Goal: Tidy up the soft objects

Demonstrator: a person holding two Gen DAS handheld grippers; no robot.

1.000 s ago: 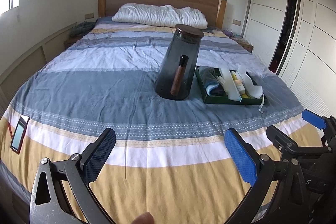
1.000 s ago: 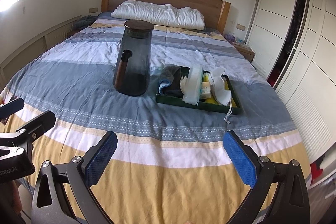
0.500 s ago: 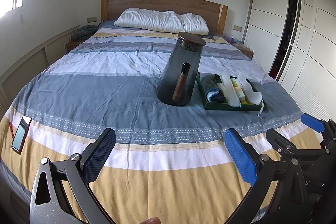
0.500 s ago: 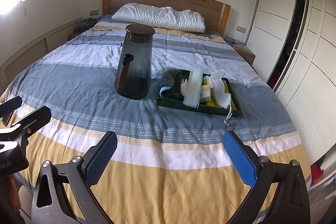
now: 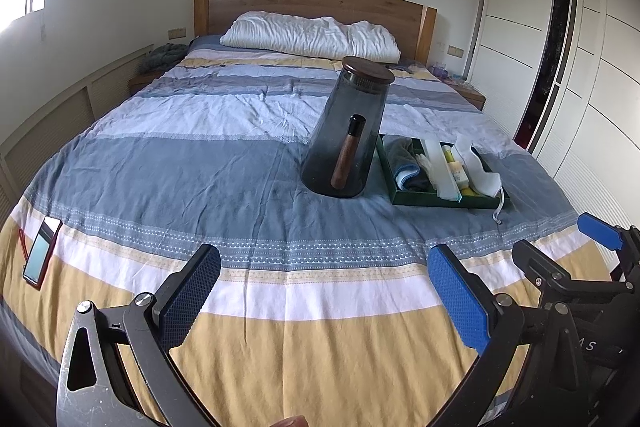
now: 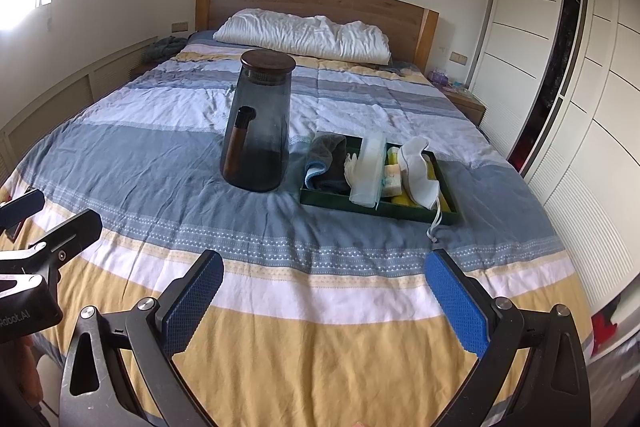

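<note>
Left wrist view: left gripper point(image 5: 324, 301) hangs above the yellow band at the foot of the bed point(image 5: 168, 155), blue pads spread wide, nothing between them.
Right wrist view: right gripper point(image 6: 324, 301) sits over the same yellow band, jaws released and empty; its fingers also show at the right edge of the left wrist view point(image 5: 568, 255).
Left gripper from the right: its dark fingers enter at the left edge of the right wrist view point(image 6: 44, 223), apart from the right gripper.
Tray: a dark green tray point(image 6: 360, 205) rests on the grey-blue stripe of the bedspread, well apart from both grippers; seen too in the left wrist view point(image 5: 432, 201).
Soft objects: inside the tray lie a folded grey cloth point(image 6: 328, 155) with a blue edge, a pale glove point(image 6: 352, 167), a clear wrapped packet point(image 6: 370, 167) and a white eye mask point(image 6: 420, 171) whose cord trails over the tray's near rim onto the bedspread.
Other tray contents: small yellow items lie under the mask; what they are cannot be told.
Jug: a smoked-glass jug point(image 6: 260, 127) with a dark lid and wooden handle stands upright just left of the tray.
Pillow: a white pillow point(image 6: 304, 35) lies against the wooden headboard point(image 6: 320, 1).
Phone: a red-cased phone point(image 5: 42, 249) lies near the bed's left edge.
</note>
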